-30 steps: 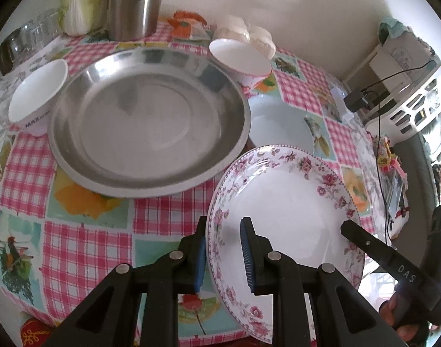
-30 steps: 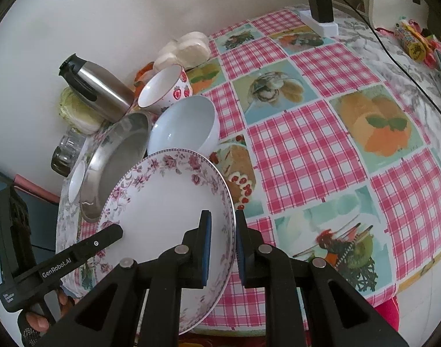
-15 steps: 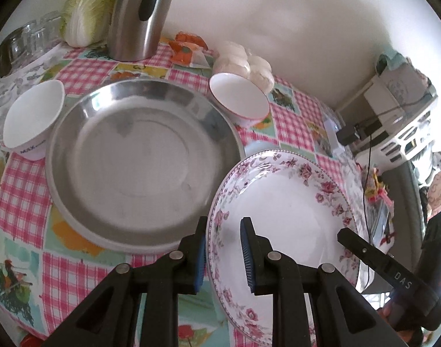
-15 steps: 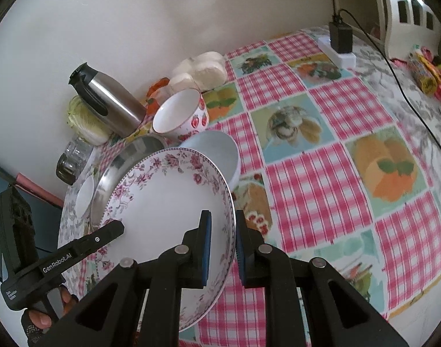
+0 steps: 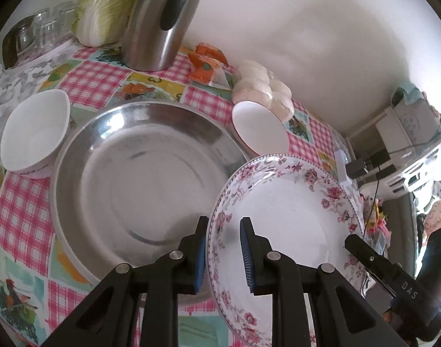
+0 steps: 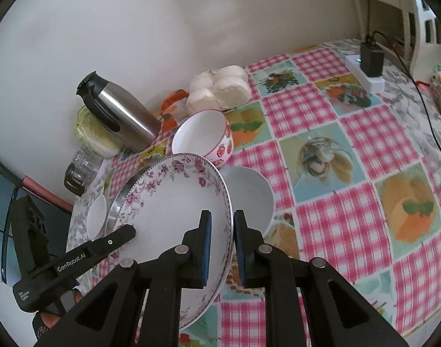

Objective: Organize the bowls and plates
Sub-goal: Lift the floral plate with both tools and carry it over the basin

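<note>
Checkered tablecloth [image 6: 321, 110] everywhere; both grippers, left [image 5: 222, 253] and right [image 6: 222, 244], pinch floral plate [image 5: 287, 211] rims, steadying it toward steel tray [image 5: 139, 179] at 9 o'clock.

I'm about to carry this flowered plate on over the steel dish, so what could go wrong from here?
1. Both tongs, left and right, pinch only the thin rim of the white plate with pink flowers; uneven hand movement could tilt it or let it slip.
2. The plate's far edge overlaps the red-patterned white bowl in the right view; it might clip that.
3. Dropped, it would likely hit the large round steel dish.
</note>
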`<move>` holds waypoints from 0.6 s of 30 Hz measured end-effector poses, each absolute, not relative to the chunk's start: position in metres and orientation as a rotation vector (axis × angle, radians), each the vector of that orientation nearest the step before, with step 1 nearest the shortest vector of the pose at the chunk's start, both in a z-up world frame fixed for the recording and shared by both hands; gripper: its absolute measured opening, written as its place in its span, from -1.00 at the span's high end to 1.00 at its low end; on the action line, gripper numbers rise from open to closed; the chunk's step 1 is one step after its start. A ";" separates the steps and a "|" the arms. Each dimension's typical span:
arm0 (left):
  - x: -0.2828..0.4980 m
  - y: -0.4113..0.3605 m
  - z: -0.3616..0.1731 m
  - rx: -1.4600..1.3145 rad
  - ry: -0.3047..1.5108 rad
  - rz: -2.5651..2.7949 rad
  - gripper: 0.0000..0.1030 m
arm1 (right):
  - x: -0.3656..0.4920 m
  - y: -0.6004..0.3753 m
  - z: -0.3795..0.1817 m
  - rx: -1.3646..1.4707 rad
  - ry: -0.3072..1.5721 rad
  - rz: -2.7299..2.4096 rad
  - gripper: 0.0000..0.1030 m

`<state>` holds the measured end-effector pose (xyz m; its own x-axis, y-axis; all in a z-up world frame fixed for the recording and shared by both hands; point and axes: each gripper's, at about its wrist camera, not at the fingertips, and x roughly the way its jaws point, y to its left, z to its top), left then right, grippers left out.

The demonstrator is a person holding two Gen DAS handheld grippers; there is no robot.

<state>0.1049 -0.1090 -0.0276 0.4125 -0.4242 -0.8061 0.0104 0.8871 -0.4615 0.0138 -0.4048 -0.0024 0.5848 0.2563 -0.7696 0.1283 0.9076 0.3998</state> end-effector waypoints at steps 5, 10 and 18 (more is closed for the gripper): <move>0.117 -0.098 -0.028 -0.453 1.106 -0.267 0.55 | 0.027 -0.396 -0.003 0.429 0.955 0.096 0.69; 0.129 -0.092 -0.029 -0.488 1.102 -0.265 0.56 | 0.038 -0.391 -0.002 0.423 0.951 0.111 0.69; 0.147 -0.080 -0.036 -0.535 1.108 -0.252 0.56 | 0.054 -0.386 -0.001 0.418 0.944 0.137 0.69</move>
<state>0.1467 -0.0802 -0.0356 0.4346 -0.4505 -0.7798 -0.0683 0.8469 -0.5273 0.0543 -0.3865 -0.0012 0.5849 0.2934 -0.7562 0.0671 0.9116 0.4056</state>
